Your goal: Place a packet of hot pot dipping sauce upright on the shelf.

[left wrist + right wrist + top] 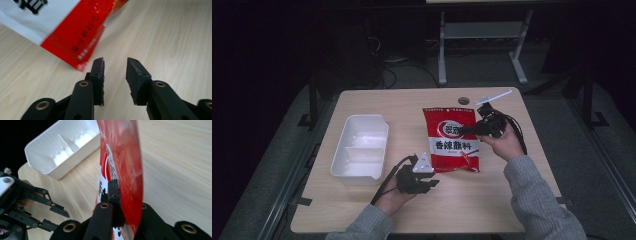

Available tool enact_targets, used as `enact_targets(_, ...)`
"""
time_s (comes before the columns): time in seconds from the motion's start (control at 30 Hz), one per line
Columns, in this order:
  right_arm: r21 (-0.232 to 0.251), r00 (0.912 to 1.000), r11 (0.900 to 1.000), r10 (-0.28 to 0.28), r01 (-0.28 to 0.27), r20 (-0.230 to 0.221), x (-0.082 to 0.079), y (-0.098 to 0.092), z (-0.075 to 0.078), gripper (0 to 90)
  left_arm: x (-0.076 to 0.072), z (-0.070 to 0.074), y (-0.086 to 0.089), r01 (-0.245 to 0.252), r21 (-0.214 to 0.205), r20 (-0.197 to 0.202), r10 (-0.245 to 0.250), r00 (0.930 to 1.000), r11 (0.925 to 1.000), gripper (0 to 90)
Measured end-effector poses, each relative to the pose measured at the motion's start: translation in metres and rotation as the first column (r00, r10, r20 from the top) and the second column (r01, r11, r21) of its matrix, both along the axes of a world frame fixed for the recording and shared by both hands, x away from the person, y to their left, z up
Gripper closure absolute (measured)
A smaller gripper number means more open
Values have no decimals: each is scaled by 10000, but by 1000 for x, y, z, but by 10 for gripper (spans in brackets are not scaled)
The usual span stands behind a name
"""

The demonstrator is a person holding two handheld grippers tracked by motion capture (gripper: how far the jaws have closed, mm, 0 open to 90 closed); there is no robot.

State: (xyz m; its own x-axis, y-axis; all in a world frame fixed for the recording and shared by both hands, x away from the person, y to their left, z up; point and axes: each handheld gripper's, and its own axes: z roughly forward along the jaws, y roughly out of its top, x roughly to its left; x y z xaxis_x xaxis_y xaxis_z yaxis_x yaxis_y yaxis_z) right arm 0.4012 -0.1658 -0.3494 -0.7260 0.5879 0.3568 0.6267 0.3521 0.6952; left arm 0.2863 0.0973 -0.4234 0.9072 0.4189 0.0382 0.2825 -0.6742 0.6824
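The red sauce packet [454,140] is pinched by the right gripper [468,131] (left gripper [115,75] spread, nothing betw. jaws), w/ the white tray [362,147] beside.

Red packet [453,140]: a white band carries large black Chinese characters, 香辣蘸料. Above the band sits a round red-and-white logo; its characters are too small to read. Fine print elsewhere is blurred.

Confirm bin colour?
White: the bin, left of the red packet, shows best in the high view.
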Motion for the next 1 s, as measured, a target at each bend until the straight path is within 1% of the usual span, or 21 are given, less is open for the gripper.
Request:
enact_targets(0.03,10,9999,10000,-60,60,108,-3,0,3,893,-1,0,2,14,-12,42,-14,10000,10000,667)
enact_targets(0.13,112,9997,9998,-156,154,162,-11,1,9,893,-5,-1,6,31,1,80,-31,10000,10000,652)
enact_targets(0.33,132,9995,9996,-262,260,181,-17,2,14,893,-10,-2,13,73,66,88,-73,9999,10000,635)
enact_targets(0.63,357,9986,9981,-514,509,144,-27,8,21,893,-19,-4,24,141,75,131,-142,9998,9999,605)
enact_targets(0.87,716,9971,9946,-755,753,2,-32,12,24,894,-25,-5,30,261,145,127,-263,9996,9996,589)
enact_targets(1.0,1033,9967,9913,-809,812,-75,-34,14,26,893,-28,-7,34,257,164,107,-259,9996,9995,582)
